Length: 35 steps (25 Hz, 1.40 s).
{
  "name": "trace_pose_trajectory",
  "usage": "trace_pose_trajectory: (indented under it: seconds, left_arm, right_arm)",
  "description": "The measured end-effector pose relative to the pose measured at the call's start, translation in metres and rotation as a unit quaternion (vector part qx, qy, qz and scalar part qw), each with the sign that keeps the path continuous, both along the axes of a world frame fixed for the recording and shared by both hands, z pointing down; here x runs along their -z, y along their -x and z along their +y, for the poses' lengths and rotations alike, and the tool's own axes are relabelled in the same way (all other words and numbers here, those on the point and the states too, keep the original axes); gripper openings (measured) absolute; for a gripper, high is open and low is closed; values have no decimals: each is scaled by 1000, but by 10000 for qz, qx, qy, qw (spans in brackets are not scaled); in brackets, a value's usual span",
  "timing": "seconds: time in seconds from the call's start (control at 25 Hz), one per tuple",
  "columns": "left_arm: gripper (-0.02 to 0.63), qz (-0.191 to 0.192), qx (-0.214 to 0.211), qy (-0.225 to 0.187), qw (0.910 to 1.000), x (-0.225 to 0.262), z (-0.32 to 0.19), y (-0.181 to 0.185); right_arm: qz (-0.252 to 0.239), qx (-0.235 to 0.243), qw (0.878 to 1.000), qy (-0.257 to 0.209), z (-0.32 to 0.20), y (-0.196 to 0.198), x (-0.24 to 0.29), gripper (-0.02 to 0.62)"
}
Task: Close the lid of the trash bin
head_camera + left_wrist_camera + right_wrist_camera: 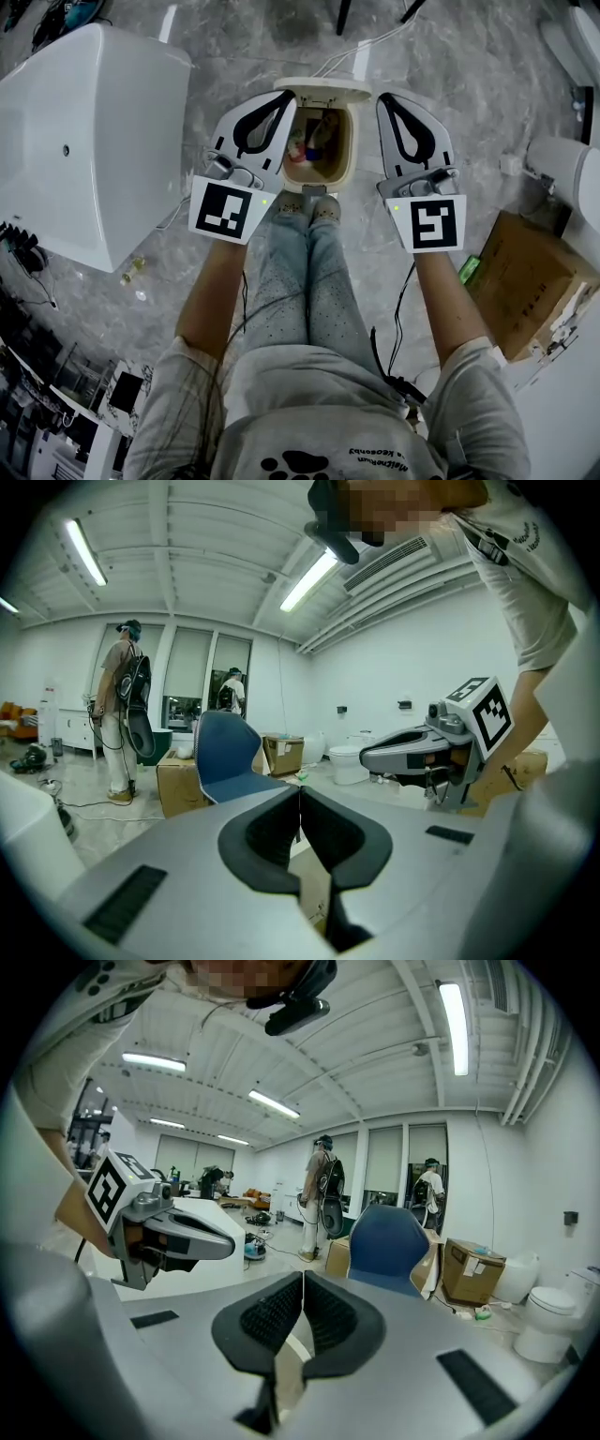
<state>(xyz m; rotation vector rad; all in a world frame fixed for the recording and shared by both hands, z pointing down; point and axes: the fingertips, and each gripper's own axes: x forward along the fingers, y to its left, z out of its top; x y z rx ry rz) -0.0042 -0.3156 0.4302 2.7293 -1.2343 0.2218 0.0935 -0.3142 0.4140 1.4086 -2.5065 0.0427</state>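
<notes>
The trash bin [351, 155] stands on the floor just ahead of the person's feet, its lid [323, 90] tipped back and open, with what may be some colourful rubbish inside, though that is too small to tell. The left gripper [281, 97] hangs beside the bin's left side and the right gripper [386, 99] beside its right, neither plainly touching it. In both gripper views the dark pads meet tip to tip, so each pair of jaws is fully closed with nothing between them.
</notes>
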Motion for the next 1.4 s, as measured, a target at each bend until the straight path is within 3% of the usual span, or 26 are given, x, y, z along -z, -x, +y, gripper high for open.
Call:
trace_pose_trajectory:
  seconds: [0.52,0.68,1.0,1.08,1.16,1.4]
  left_arm:
    - [21,-420,-361,153,9983,-48,-17,5]
    - [21,-705,-559,502,9947,-70,-15,4]
    - [25,-644,-651,558,9942,-81,-22,3]
    - [58,-719,-724,667,9925,-87,-22,3]
    - [146,-772,-803,787,9907,-93,-24,4]
    - [156,-1002,-917,905,9866,-109,-26,6]
  right_arm:
    - [184,353,9988,280,-11,8,-50,34]
    - [252,504,9977,368,-12,8,-65,34]
    - [498,749,9948,473,-17,5,-84,41]
    - [522,854,9933,579,-18,6,-91,94]
    - [645,902,9905,807,-16,5,-100,111]
    - [942,1010,9839,1136,-15,0,-124,150]
